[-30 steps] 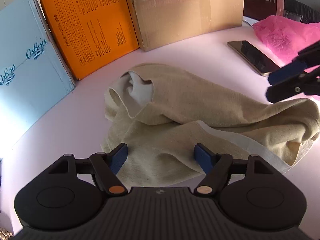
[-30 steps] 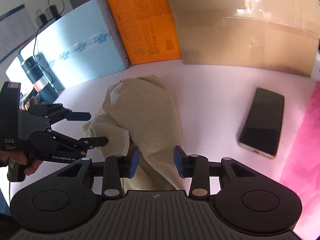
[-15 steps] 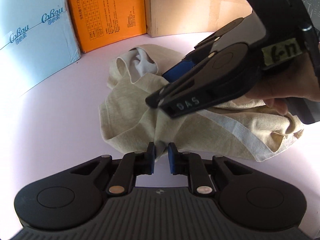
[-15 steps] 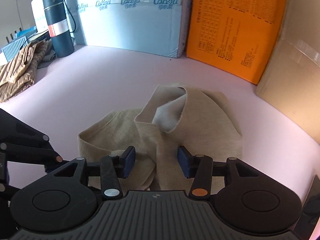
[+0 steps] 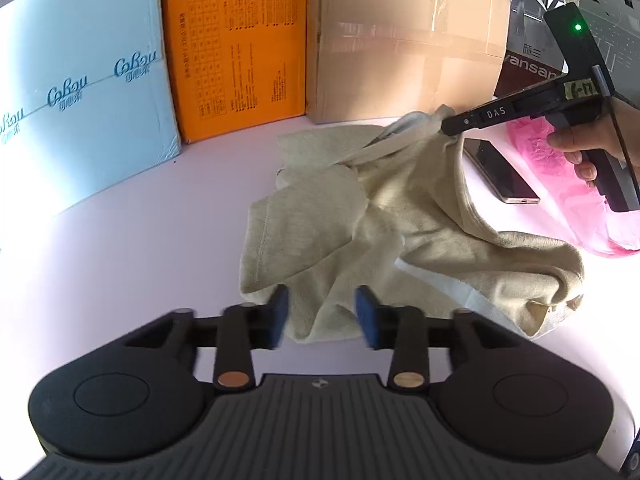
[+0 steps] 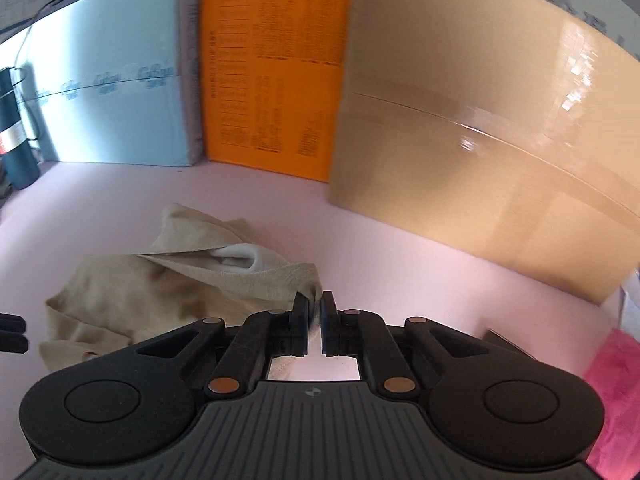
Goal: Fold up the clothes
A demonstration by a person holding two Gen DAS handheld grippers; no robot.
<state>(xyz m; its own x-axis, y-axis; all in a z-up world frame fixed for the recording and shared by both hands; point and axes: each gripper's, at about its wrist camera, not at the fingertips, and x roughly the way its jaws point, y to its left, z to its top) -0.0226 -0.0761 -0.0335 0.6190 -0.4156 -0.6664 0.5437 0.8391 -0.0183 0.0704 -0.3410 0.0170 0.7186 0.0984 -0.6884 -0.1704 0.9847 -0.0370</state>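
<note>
A crumpled beige garment (image 5: 380,232) with a white inner lining lies on the pale pink table (image 5: 132,256). My left gripper (image 5: 322,312) is open, its blue pads on either side of the garment's near edge. My right gripper (image 6: 314,308) is shut on a beige edge of the garment (image 6: 168,292) and lifts it; in the left wrist view it (image 5: 452,126) holds the far corner above the table. The left gripper's fingertips (image 6: 12,334) show at the left edge of the right wrist view.
A light blue box (image 5: 76,100), an orange box (image 5: 236,48) and a cardboard box (image 5: 404,40) stand along the back. A phone (image 5: 500,176) and a pink plastic bag (image 5: 576,192) lie at the right. A dark bottle (image 6: 14,136) stands far left.
My left gripper has let go of the garment's near edge and opened. My right gripper has shut on the garment's far edge and pulled it up and to the right.
</note>
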